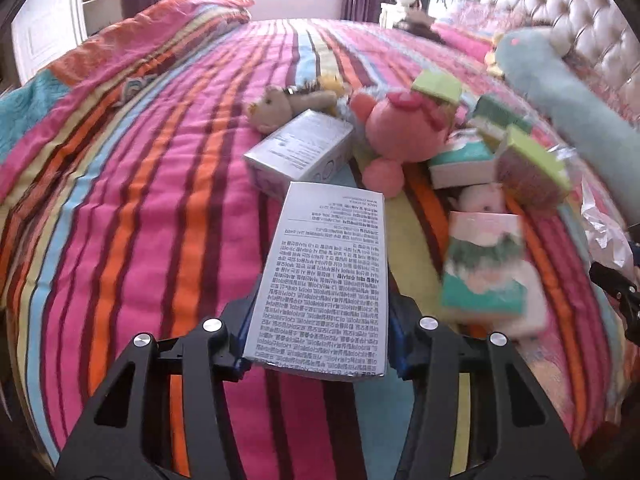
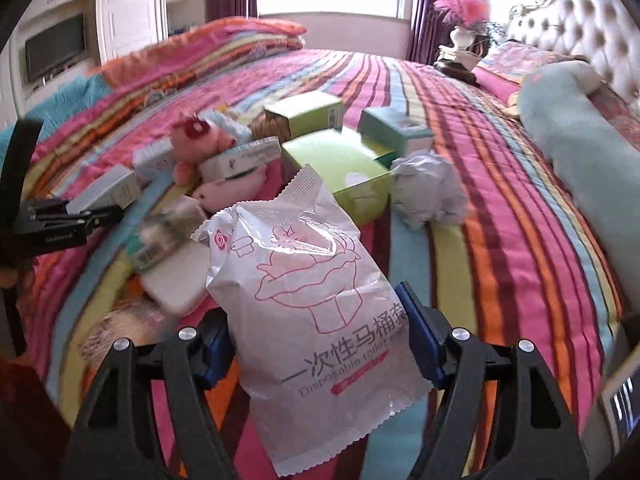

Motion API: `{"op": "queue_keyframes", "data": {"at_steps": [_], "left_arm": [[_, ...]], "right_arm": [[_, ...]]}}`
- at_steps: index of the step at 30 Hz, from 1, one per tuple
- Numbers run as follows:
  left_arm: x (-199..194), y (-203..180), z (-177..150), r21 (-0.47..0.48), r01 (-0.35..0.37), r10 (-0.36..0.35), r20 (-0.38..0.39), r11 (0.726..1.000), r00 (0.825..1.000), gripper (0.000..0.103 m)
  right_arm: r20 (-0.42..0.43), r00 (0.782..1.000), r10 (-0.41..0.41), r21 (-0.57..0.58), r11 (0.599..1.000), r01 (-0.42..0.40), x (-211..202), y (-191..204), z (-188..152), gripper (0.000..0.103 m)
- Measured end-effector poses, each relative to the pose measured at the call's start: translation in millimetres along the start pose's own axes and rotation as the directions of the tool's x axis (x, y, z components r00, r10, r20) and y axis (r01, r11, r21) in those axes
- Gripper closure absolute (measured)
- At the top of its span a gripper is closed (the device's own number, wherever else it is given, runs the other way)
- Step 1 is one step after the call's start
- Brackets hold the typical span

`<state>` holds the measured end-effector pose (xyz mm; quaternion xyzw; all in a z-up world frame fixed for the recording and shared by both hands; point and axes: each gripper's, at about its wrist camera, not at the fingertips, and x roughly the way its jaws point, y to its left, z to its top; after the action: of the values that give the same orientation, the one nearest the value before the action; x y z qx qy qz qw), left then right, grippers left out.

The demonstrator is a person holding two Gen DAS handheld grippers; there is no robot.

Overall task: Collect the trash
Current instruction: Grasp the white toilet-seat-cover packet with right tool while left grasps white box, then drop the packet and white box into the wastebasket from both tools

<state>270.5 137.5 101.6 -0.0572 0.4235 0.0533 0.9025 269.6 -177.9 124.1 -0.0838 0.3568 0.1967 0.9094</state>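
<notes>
Left gripper (image 1: 318,344): clamped on a grey printed box (image 1: 324,280), held above the bed (image 1: 140,200).
Right gripper (image 2: 316,344): pinching a white plastic wrapper (image 2: 316,320), pads against both its edges.
Remaining trash: green boxes (image 2: 344,168) and crumpled paper (image 2: 426,192) mid-bed, beside a pink plush toy (image 1: 400,128).
</notes>
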Motion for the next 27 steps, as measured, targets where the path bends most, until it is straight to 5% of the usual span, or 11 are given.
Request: {"op": "queue_keyframes", "data": {"at_steps": [3,7,11,13,18,23,27], "left_arm": [[-41.3,1.9,-25.8,-0.010,0.052,-0.051,0.044,0.999,0.998,0.053],[-115.6,-3.6,-99.9,-0.004,0.160,-0.159,0.076,0.987,0.984,0.053],[-153.8,-16.9,-202.3,-0.013,0.181,-0.181,-0.032,0.983,0.983,0.053],[-151.0,-26.4,-248.2,-0.028,0.191,-0.193,-0.130,0.981,0.972,0.053],[-75.7,-49.4,-343.4,-0.029,0.126,-0.126,-0.424,0.992,0.897,0.053],[-23.4,-59.5,-374.6,0.002,0.089,-0.074,-0.542,0.996,0.837,0.053],[-13.8,-62.1,-382.8,0.014,0.080,-0.056,-0.591,0.997,0.805,0.045]], "right_arm": [[0.048,0.998,0.032,0.000,0.999,-0.032,-43.8,9.2,-20.9,0.034],[0.079,0.987,0.142,-0.036,0.990,-0.139,-105.9,49.3,-76.8,0.034],[-0.062,0.960,0.272,-0.031,0.961,-0.274,-123.8,96.3,-146.7,0.034],[-0.180,0.948,0.263,-0.025,0.962,-0.272,-109.3,119.0,-186.1,0.034],[-0.443,0.882,0.160,0.022,0.986,-0.168,-33.8,140.8,-266.5,0.034],[-0.549,0.830,0.095,-0.031,0.991,-0.133,5.8,157.5,-301.4,0.033],[-0.580,0.810,0.086,-0.039,0.990,-0.134,16.3,162.4,-305.3,0.029]]}}
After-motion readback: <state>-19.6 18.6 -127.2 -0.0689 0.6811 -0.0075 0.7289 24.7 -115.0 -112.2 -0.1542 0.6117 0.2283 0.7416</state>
